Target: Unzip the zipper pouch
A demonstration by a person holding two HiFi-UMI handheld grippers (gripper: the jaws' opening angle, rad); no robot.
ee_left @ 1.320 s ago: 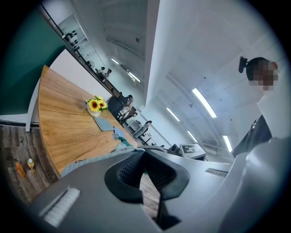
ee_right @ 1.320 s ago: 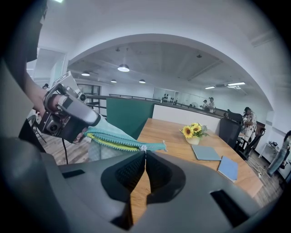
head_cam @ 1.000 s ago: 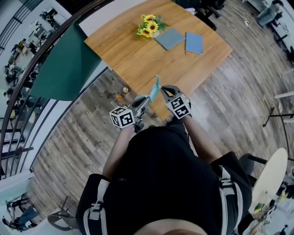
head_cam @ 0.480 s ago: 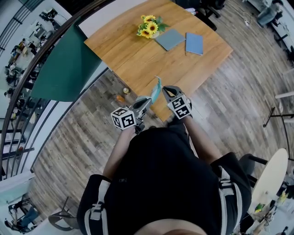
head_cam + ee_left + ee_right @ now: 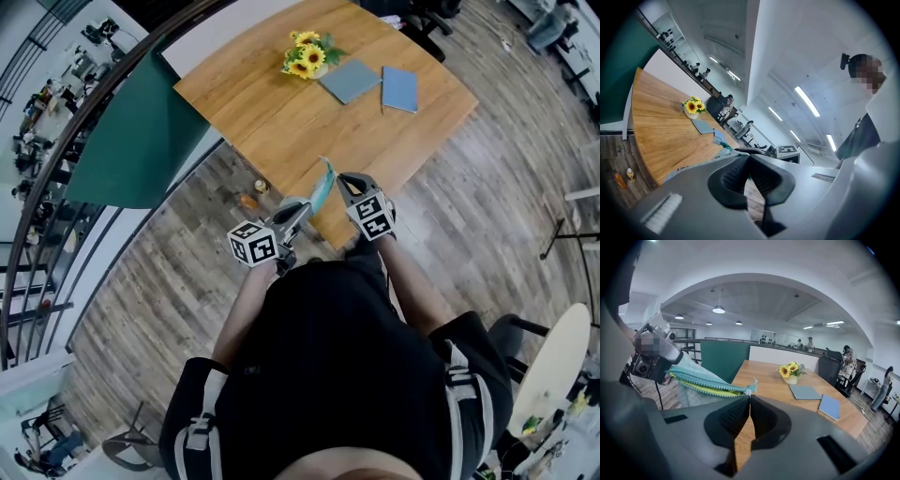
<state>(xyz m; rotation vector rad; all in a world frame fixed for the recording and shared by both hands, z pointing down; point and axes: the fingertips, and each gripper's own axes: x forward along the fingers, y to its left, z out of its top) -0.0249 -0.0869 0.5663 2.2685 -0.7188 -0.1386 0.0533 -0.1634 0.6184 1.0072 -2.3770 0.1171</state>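
Pouch (image 5: pixel 320 187) hangs in the air over the near edge of the table (image 5: pixel 281 103), stretched between both grippers. Left gripper (image 5: pixel 749 157) is clamped on one end as an anchor. Right gripper (image 5: pixel 749 398) is pinched shut on the zipper pull (image 5: pixel 752 386). The tension probably helps the slider run.

The body of my left gripper (image 5: pixel 749 156) covers nearly all of the zipper pouch (image 5: pixel 724 145) in its own view. Only a teal sliver shows above the closed jaws, and the spot they pinch is out of sight. In the head view the pouch stands edge-on over the near corner of the tabletop (image 5: pixel 281 112), its zipper too small to read, and the body of my right gripper (image 5: pixel 749 397) hides the pouch's lower part.
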